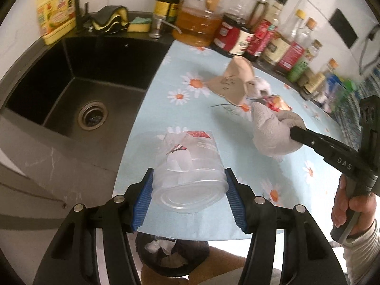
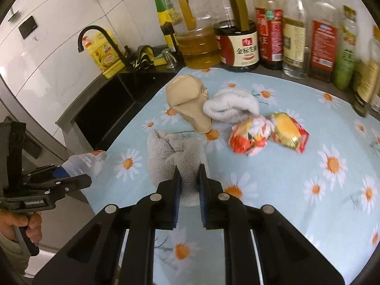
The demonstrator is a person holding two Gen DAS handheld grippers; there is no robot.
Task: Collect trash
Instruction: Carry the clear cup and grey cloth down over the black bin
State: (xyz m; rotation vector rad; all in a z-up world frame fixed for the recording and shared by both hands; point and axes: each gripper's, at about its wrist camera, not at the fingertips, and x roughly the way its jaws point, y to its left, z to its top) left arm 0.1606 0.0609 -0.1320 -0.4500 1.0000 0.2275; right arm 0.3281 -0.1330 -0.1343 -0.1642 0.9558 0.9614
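Observation:
My left gripper is shut on a crushed clear plastic bottle with a red label, held at the counter's front edge; it also shows in the right wrist view. My right gripper is shut on a grey cloth, seen in the left wrist view too. On the daisy-print cloth lie a beige sock-like piece, a white cloth and two crumpled snack wrappers.
A black sink with a black tap is left of the counter. Several oil and sauce bottles line the back wall. A dark-lined trash bin sits below the counter's front edge.

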